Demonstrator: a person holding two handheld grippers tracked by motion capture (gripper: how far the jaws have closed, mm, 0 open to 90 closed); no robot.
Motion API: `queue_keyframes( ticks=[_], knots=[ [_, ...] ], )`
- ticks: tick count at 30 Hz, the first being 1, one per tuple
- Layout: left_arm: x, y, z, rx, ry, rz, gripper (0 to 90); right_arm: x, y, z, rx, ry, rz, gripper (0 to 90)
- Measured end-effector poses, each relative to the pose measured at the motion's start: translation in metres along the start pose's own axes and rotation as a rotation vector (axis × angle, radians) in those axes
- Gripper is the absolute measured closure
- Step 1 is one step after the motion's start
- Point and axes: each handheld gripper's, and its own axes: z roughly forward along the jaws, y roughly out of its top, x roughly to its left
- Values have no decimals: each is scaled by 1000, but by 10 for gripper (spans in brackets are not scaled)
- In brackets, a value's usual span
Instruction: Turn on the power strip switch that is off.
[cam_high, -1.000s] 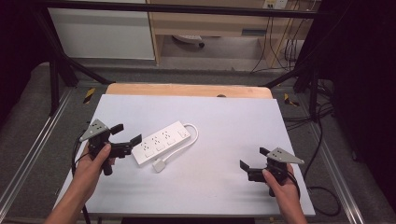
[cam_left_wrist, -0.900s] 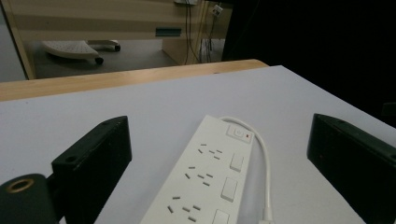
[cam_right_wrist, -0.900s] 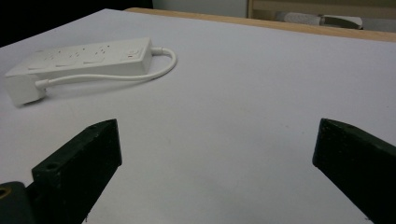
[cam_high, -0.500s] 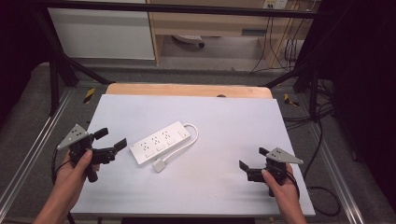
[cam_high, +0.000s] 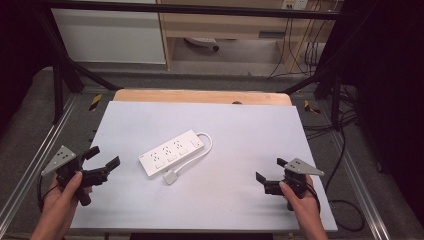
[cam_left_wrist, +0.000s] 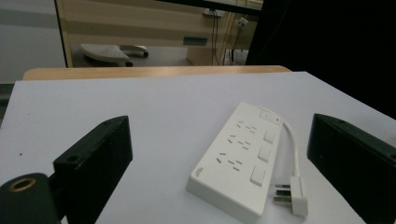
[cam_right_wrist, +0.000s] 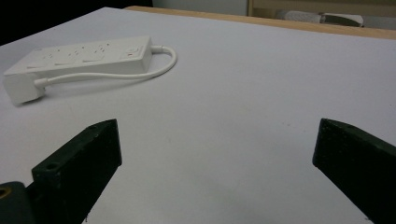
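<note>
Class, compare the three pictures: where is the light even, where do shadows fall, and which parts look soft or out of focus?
High view: even light on the pale grey table top, dark surroundings, mild softness overall. Left gripper view: the white three-socket power strip is fairly sharp, with a soft shadow along its near edge; the near black jaws blur. Right gripper view: a faint shadow under the strip's white cable; the jaws again look soft.

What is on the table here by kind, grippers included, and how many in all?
White power strip, with its cable and plug: 1
Black grippers, both open: 2, the left gripper and the right gripper
Total: 3
</note>
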Motion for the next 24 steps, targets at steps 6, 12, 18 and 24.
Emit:
queue_keyframes(
  ticks=[6, 12, 18, 24],
  knots=[
    [5, -13, -5, 1, 14, 1, 71, 0, 0, 1, 1, 0, 0, 17],
    [11, -25, -7, 15, 29, -2, 73, -1, 0, -1, -1, -2, 1, 17],
    [12, -31, -6, 38, 30, 6, 74, -1, 0, 0, 1, -1, -1, 17],
    [6, -40, 2, 96, 14, 23, 74, -2, 0, 0, 3, -6, -1, 17]
  ],
)
